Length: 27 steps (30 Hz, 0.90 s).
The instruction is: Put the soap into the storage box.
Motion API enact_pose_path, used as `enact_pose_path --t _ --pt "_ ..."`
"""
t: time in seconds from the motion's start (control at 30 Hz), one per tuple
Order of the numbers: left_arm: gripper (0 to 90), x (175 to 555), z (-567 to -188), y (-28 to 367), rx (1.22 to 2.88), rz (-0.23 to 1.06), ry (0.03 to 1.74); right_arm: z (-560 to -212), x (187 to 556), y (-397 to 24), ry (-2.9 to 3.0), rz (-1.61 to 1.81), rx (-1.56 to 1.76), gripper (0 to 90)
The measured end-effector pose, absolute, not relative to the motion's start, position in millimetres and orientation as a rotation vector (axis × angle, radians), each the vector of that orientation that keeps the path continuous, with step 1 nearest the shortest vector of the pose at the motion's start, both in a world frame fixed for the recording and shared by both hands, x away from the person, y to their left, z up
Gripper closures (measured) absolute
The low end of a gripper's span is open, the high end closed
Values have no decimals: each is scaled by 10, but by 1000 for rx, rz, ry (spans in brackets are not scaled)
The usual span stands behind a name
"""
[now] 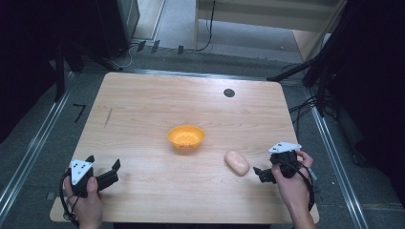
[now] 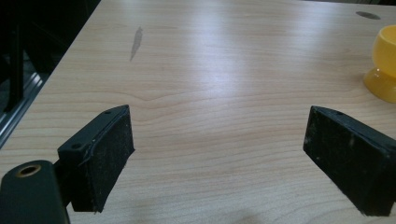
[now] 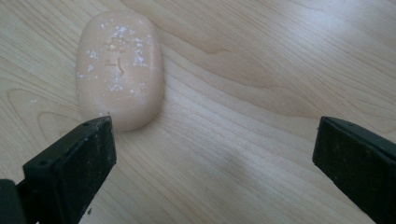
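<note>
A pale pink oval bar like soap (image 1: 237, 163) lies flat on the wooden table (image 1: 143, 100), right of centre, with white specks on top. An orange-yellow bowl (image 1: 186, 137) stands upright at the middle. My right gripper (image 1: 259, 174) is open just right of the bar, apart from it. In the right gripper view the bar (image 3: 119, 65) lies ahead and to the left of the open right gripper (image 3: 215, 135), outside the gap. My left gripper (image 1: 103, 163) rests open at the front left, empty. The left gripper view has the left gripper (image 2: 219, 121) over bare wood, with the bowl (image 2: 385, 60) at the far right.
A round black hole (image 1: 229, 93) sits in the table near its back edge. A thin dark streak (image 1: 108, 117) marks the left side. Metal rails (image 1: 33, 143) and cables (image 1: 301, 105) run along the floor on both sides.
</note>
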<state>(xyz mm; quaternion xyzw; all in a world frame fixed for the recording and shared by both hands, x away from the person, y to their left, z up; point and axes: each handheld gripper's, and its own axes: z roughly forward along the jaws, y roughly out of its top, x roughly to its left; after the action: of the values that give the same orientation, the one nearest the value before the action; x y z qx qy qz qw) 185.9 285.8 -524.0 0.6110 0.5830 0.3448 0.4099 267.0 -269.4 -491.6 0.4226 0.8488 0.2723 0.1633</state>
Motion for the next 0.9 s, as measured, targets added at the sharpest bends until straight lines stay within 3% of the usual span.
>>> enact_pose_path --t 0.13,0.9 --pt "12 1864 -5240 2859 1539 874 1480 -4920 2734 -2594 2475 711 1191 0" --pt "0 1876 -5240 2818 1571 910 1491 -4926 2910 -2259 2651 549 1199 0"
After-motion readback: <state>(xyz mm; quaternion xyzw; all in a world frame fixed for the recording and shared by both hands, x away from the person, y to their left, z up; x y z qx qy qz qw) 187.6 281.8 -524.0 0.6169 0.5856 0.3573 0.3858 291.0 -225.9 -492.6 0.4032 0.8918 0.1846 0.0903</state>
